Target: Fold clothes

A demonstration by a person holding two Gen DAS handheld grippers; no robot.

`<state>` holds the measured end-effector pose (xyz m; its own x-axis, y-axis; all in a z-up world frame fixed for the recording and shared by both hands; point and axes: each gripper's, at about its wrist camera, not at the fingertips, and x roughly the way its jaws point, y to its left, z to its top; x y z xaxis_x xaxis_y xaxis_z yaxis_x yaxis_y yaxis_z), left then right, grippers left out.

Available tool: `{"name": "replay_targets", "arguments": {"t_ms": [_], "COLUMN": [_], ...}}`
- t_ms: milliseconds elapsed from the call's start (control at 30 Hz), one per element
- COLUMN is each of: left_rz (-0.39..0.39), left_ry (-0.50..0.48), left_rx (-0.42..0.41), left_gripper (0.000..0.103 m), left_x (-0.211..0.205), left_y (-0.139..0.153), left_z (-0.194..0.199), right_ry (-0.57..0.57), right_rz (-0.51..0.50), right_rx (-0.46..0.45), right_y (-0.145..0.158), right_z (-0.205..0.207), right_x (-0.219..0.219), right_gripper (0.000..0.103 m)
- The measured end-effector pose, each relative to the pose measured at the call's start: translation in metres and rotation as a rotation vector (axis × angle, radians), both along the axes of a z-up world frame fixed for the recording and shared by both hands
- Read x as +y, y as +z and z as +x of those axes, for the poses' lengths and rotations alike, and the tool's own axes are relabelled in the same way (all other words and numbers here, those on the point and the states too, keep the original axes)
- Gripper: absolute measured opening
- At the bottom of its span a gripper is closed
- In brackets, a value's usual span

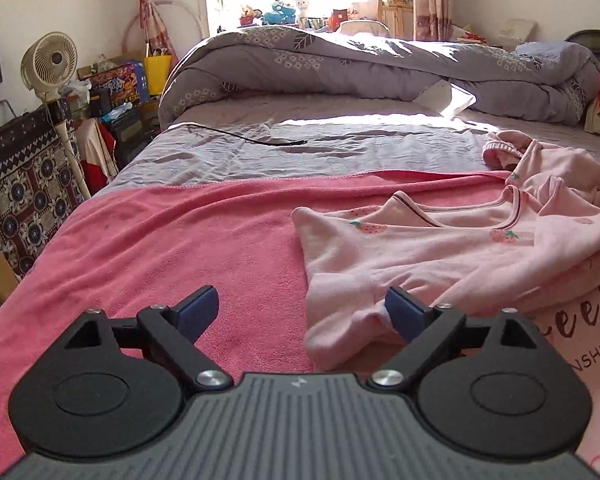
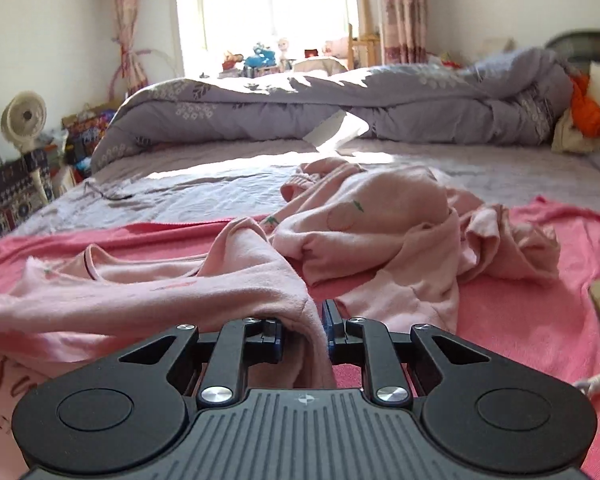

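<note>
A pale pink top (image 1: 440,248) with strawberry prints lies flat on a pink towel (image 1: 160,248) spread over the bed. My left gripper (image 1: 300,304) hovers open and wide at the top's near left corner, its right finger (image 1: 404,312) just over the hem, gripping nothing. In the right wrist view the same top (image 2: 180,292) is bunched up, and my right gripper (image 2: 305,320) is shut on a fold of its edge. A second pink garment (image 2: 380,232) lies crumpled behind it, partly off the towel (image 2: 520,320).
A rolled grey quilt (image 1: 340,64) fills the far side of the bed. A black cable (image 1: 260,140) lies on the grey sheet. A pink item with lettering (image 1: 580,340) lies under the top at right. A fan (image 1: 52,60) and boxes stand left of the bed.
</note>
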<state>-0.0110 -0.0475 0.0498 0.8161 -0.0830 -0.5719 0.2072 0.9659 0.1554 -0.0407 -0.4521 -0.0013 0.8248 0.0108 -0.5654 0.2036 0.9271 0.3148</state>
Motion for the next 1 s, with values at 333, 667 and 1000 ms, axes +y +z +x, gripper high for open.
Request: {"name": "replay_targets", "arguments": {"t_ms": [333,667,1000], "left_rz": [0.267,0.592,0.217], "left_ry": [-0.077,-0.438,-0.396], "left_rx": [-0.234,-0.247,-0.145], "left_gripper": [0.097,0.096,0.001], "left_x": [-0.017,-0.063,-0.063], "left_y": [0.006,-0.049,-0.009], "left_z": [-0.052,-0.070,-0.026], "right_ry": [-0.038,-0.037,-0.036], "right_rz": [0.238,0.237,0.264], "right_rx": [-0.011,-0.011,-0.017], "right_y": [-0.032,-0.033,-0.035], "right_z": [-0.007,-0.007,-0.007], "right_x": [-0.029,-0.028,-0.031], "right_gripper": [0.023,0.023,0.024]}}
